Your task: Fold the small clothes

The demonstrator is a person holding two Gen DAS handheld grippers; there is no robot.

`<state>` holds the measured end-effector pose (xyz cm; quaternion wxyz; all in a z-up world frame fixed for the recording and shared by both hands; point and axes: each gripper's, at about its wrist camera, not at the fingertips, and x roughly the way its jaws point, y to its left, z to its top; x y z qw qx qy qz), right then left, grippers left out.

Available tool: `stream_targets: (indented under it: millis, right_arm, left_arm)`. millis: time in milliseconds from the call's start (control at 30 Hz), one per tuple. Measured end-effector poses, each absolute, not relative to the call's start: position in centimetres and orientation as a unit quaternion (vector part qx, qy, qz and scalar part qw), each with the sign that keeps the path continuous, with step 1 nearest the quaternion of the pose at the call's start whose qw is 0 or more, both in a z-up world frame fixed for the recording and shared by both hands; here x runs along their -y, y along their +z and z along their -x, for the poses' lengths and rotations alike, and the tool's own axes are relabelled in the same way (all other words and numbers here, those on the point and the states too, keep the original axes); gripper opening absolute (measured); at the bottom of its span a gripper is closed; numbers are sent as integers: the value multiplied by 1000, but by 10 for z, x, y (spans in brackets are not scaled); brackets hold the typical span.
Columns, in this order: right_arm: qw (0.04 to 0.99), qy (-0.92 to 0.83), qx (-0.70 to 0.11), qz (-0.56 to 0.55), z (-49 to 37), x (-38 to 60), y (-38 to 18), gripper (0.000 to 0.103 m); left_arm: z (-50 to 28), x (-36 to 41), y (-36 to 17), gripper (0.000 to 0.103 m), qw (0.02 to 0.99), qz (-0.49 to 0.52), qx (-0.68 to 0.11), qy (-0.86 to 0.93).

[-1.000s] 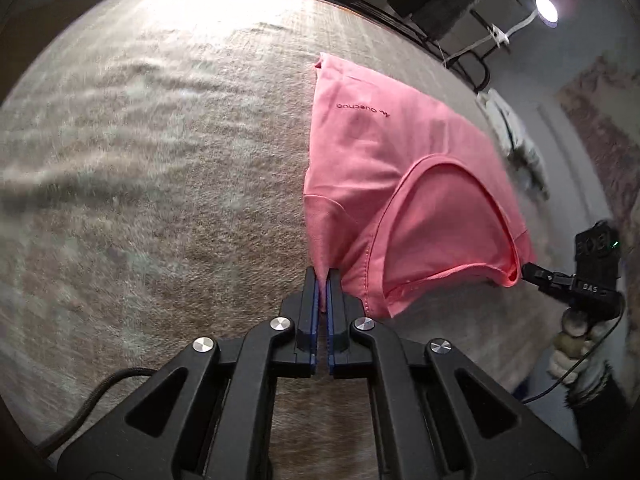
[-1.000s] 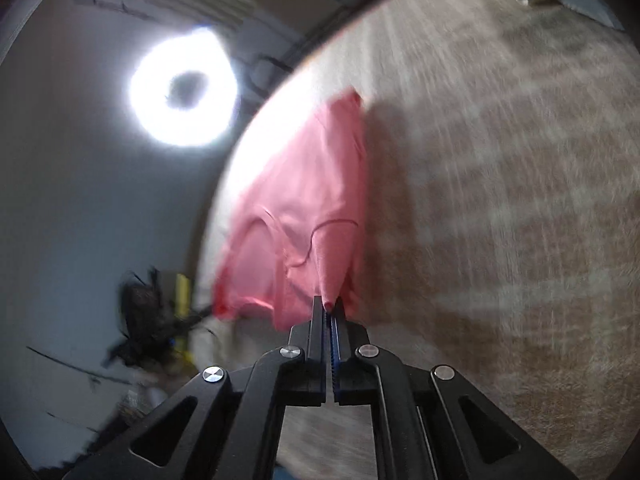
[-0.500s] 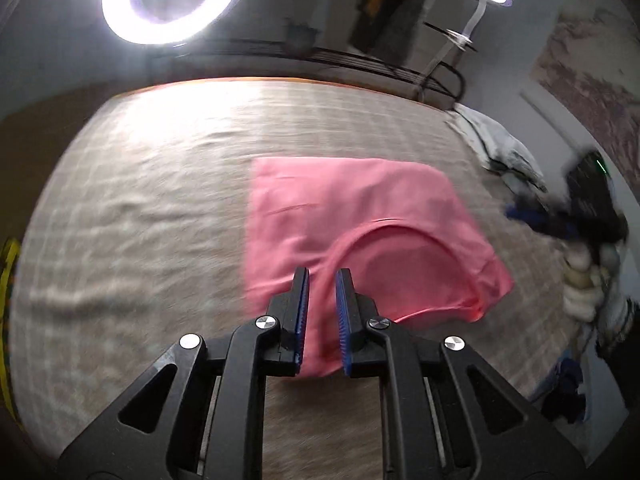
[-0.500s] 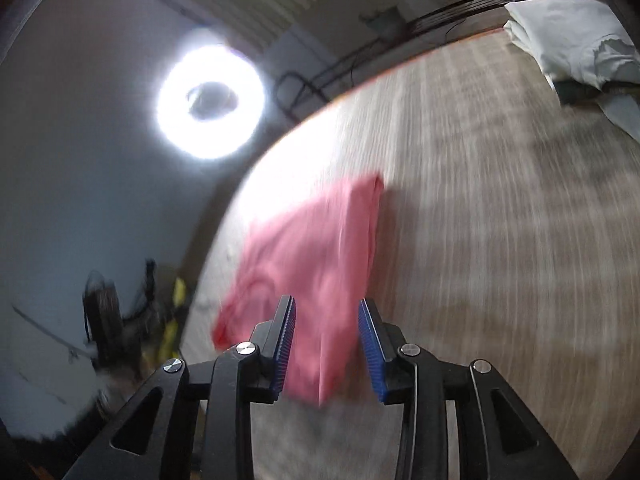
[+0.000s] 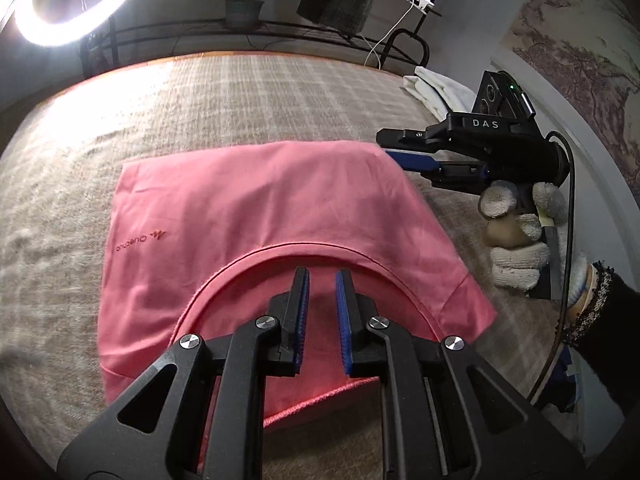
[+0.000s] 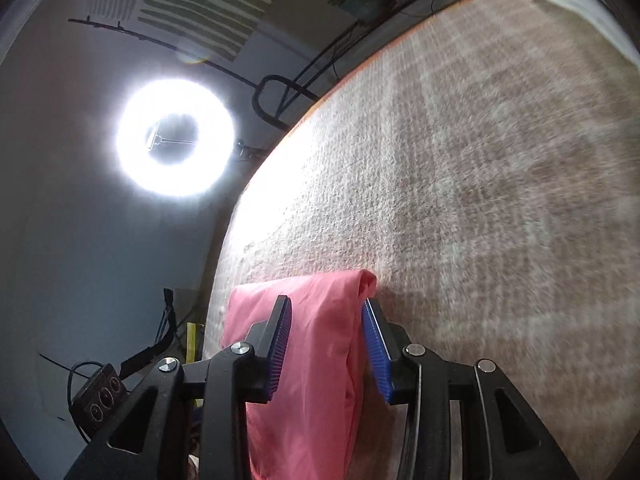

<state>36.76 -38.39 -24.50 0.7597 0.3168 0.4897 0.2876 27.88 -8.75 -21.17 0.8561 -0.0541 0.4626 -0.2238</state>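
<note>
Reading "DAS" (right gripper (image 5: 394, 152) body)

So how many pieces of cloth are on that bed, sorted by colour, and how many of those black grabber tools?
Pink garment: 1
White folded cloth at the far corner: 1 pile, number of pieces unclear
Black grabbers: 2, the left gripper and the right gripper, both open
Total: 4

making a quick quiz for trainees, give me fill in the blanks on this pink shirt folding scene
1. The folded cotton garment lying on the beige checked blanket is ____ in colour.
2. The jaws of the left gripper stand ____, pinching no cloth.
3. The hand holding the right gripper wears a white knitted ____.
4. The bright lamp beyond the blanket is shaped like a ____.

Missing words: pink; open; glove; ring
</note>
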Motion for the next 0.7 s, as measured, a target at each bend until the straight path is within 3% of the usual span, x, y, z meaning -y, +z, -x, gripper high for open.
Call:
stream_targets:
  millis: [67,133,200,400,500,700]
  right_arm:
    - [754,292,-487,-329,-373,386,-248,24]
    - [759,289,-479,-332,-377,389,-245,3]
    - [788,269,-473,-288,-377,387,-235,0]
    - [835,204,-481,-171,-377,369,-210,3]
    - [847,221,-458,-153,-365,359,-189,14]
    - [862,260,-432,-53,-354,298,-164,23]
  left_arm:
    - [-280,86,-213,12,856,55,-463,-221]
    - [-281,83,-214,12,857,59,-463,-217]
    - [-281,74,-212,12,861,63,-460,-209]
    - [-290,46,-199,12,873,92,-445,-178]
    - [-307,29,-192,12,881,108,-434,-154]
    - [-338,30,-198,12,896,91,-411,-143]
